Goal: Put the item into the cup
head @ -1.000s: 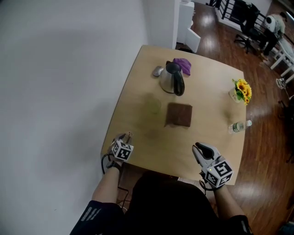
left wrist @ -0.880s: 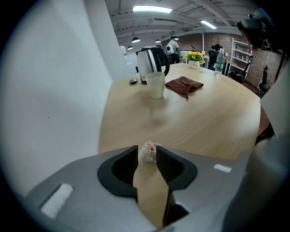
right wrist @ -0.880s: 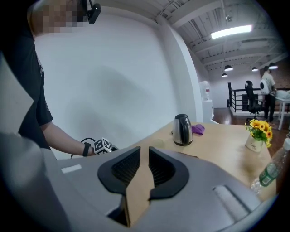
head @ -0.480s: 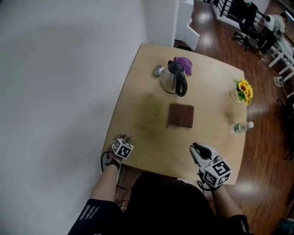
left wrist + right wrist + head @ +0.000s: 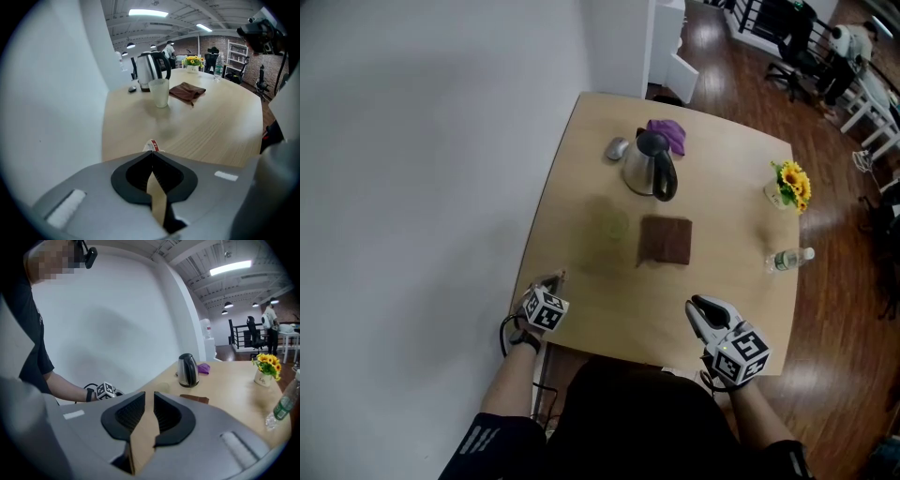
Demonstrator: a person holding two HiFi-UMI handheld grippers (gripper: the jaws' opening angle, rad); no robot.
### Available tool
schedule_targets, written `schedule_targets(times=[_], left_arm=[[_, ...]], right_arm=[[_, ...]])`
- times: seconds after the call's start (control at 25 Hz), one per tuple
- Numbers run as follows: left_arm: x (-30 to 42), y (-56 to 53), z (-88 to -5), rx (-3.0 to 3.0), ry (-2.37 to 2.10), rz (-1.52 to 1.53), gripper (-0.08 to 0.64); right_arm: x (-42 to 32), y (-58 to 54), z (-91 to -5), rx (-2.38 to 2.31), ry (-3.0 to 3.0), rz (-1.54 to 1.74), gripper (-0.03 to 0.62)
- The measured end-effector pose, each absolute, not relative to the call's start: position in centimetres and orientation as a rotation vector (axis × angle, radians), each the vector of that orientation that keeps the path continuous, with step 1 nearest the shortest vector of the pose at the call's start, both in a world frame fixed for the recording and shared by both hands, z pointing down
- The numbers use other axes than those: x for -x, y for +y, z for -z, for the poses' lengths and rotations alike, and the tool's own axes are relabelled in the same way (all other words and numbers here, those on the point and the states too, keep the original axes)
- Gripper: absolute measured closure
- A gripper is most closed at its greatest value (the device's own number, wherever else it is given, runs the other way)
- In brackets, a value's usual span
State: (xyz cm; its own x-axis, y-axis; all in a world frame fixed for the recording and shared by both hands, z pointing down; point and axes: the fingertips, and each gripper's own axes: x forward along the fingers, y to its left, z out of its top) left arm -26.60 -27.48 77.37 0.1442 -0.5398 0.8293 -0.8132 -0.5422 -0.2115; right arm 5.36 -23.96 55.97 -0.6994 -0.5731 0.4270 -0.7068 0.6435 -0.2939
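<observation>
Left gripper view: left gripper [image 5: 151,153] clamped on small white red-marked packet [image 5: 151,145], worktop's [image 5: 722,187] near-left corner. Translucent plastic cup [image 5: 159,92] stands mid-worktop. Right gripper [image 5: 149,397] narrowly parted, empty. Grasp made; carry and drop outstanding.

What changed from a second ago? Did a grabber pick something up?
The left gripper closed its jaws onto a small white-and-red packet at the table's near corner, pinching it at their tips. The right gripper kept its jaws slightly apart and empty. The kettle, clear cup, brown cloth, flowers and bottle stayed put.
</observation>
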Motion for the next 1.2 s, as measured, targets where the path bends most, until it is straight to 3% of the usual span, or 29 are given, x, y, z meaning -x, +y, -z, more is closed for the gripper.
schedule_targets(times=[0.52,1.12,1.2], left_arm=[[18.6,-40.0,-67.9,-2.518,-1.302,-1.258,0.565],[11.5,-43.4,-72.6,-2.584,-0.964,-1.549,0.561],[11.3,-43.2,-72.9,-2.576,-0.937,-1.565,0.535]], right_arm=[[-7.5,-23.7,-55.6,-1.176,-2.534,-0.673,0.524],[-12.0,-21.5,-57.9,-1.397,-2.421,-0.781,0.525],[-12.1,-21.5,-57.8,-1.411,-2.420,-0.789,0.524]])
